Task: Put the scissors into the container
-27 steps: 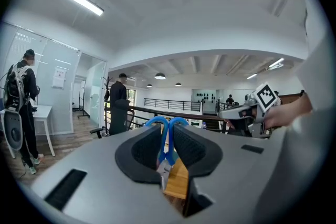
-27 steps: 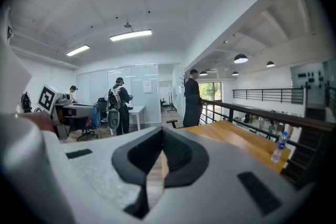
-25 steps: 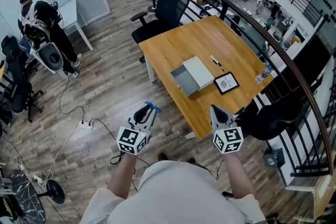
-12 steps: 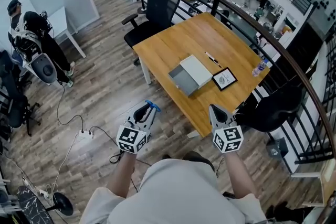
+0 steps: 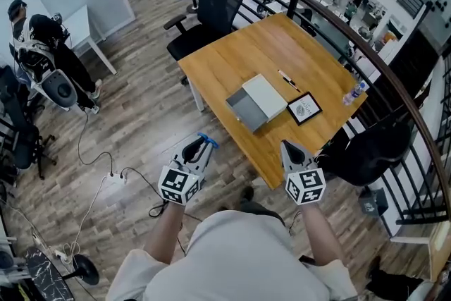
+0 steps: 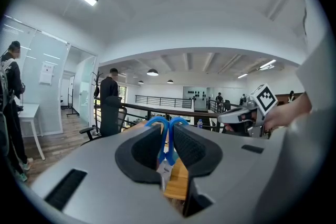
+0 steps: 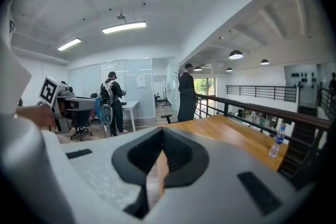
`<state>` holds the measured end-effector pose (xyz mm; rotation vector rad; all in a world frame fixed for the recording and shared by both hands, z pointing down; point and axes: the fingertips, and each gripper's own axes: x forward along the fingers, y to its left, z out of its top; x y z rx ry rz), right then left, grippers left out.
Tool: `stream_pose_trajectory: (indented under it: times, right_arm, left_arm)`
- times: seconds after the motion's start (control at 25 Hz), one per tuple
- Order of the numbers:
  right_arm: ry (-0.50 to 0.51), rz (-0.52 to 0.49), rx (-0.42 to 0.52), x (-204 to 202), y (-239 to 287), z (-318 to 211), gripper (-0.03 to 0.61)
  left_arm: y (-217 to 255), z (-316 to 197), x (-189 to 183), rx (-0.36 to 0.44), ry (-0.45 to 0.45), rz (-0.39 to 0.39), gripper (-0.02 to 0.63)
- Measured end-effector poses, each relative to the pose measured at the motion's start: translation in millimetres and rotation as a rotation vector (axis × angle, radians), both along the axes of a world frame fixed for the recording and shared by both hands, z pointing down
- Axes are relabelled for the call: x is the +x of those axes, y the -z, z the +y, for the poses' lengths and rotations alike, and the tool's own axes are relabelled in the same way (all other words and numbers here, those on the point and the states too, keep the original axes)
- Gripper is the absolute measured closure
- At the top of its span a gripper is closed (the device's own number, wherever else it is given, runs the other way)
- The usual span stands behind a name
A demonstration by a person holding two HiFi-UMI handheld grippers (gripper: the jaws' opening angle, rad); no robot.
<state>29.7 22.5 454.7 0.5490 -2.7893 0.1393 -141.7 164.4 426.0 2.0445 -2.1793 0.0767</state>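
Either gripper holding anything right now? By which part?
Left gripper is shut on the scissors, clamping the blue handles, whose loops poke out past the jaw tips. Right gripper is shut and empty.

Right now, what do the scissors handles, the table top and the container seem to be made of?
The scissors handles are bright blue, smooth and evenly coloured, so probably plastic; the blades are hidden. The table top is warm orange-brown with faint streaks and a matt look: wood or wood veneer. The container is a flat grey tray with a white lid part and a dull finish: plastic or painted metal, too small to tell.
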Motion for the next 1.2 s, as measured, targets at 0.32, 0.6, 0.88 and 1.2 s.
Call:
stream_pose_trajectory:
  times: [0.32, 0.6, 0.88, 1.2]
  right_arm:
    - [0.046, 0.014, -0.036, -21.7, -19.2, -55.2, 0.575]
    - [0.08, 0.031, -0.093, -38.4, -49.8, -103.8, 0.575]
    - [0.077, 0.053, -0.156, -35.6, -74.6, -136.7, 0.575]
    - [0.016, 0.061, -0.211, -17.0, -97.0, -159.0, 0.575]
  left_arm:
    - [-6.0, -58.6, -1.2, -0.02, -0.006, -0.018, 0.548]
    - [-29.7, -118.0, -9.0, -0.083, -0.003, -0.008, 0.548]
    - [-53.2, -165.0, -7.2, -0.165, -0.028, 0.006, 0.548]
    - [-67.1, -206.2, 2.2, -0.193, -0.127, -0.011, 0.548]
